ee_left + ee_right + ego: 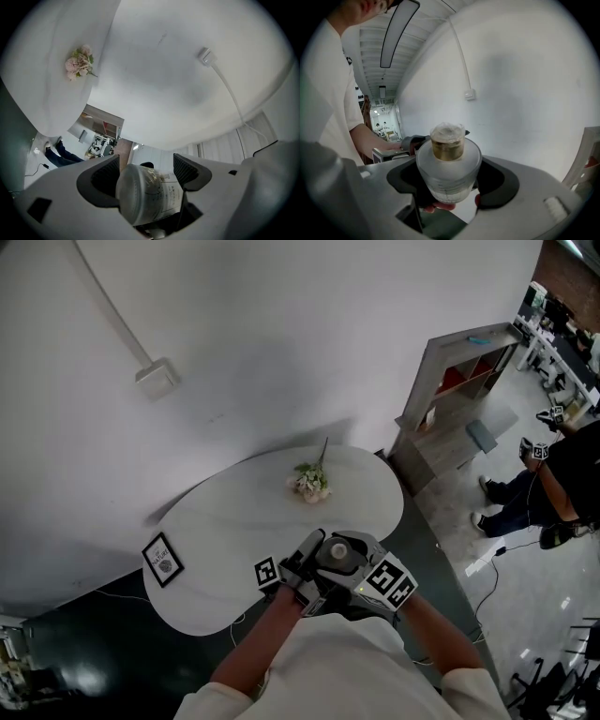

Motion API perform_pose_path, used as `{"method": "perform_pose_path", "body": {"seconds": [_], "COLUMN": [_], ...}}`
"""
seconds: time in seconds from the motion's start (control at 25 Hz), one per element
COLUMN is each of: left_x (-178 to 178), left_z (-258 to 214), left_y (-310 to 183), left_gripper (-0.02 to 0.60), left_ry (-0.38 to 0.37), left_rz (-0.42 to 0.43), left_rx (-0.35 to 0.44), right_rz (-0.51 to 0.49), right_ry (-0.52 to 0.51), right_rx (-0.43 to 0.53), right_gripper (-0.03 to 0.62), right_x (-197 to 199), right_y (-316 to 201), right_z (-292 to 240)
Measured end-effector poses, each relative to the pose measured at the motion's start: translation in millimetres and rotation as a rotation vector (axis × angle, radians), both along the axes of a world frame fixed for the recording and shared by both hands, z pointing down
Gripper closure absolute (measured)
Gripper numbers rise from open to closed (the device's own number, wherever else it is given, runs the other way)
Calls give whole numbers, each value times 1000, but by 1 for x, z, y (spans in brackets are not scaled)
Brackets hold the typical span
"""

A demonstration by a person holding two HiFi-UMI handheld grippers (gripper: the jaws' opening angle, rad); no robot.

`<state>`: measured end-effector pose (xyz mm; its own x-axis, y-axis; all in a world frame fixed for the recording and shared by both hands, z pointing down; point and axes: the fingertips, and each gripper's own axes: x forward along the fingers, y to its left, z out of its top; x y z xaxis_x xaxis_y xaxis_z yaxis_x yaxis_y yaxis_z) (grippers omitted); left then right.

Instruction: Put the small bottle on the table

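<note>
As left tool [146,165] grips bottle [150,194], gold cap [447,146]

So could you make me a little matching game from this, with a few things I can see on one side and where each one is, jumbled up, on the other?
Things
1. small bottle
2. flowers
3. framed picture
4. white box with a cable

Places
A. fixed to the wall
B. at the left end of the table
C. held between the jaws of the left gripper and the right gripper
D. lying on the table, toward the wall

Pairs: 1-C, 2-D, 3-B, 4-A
</note>
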<state>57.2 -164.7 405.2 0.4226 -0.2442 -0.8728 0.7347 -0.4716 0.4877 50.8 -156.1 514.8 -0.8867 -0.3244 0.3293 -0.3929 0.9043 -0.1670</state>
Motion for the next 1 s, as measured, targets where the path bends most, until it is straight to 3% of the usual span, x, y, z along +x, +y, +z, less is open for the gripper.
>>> {"method": "perform_pose_path", "body": {"seconds": [0.08, 0.24, 0.32, 1.0], "left_x": [7, 19, 20, -17], "left_z": [24, 115, 140, 170], "left_y": [-11, -43, -51, -84], "left_gripper": [219, 221, 221, 252], "left_ry": [-77, -384, -460, -526], "left_rz": [-18, -72, -91, -94], "left_rx": [-115, -587, -709, -756], "right_rz": [-14, -42, -51, -16], "right_ry": [-1, -2, -4, 11], "right_rx": [-5, -14, -19, -83], "right_gripper": [247, 247, 247, 247], "right_x": [5, 12, 12, -24], "right_y": [-4, -12, -16, -52], "right_z": [4, 13, 18, 42]}}
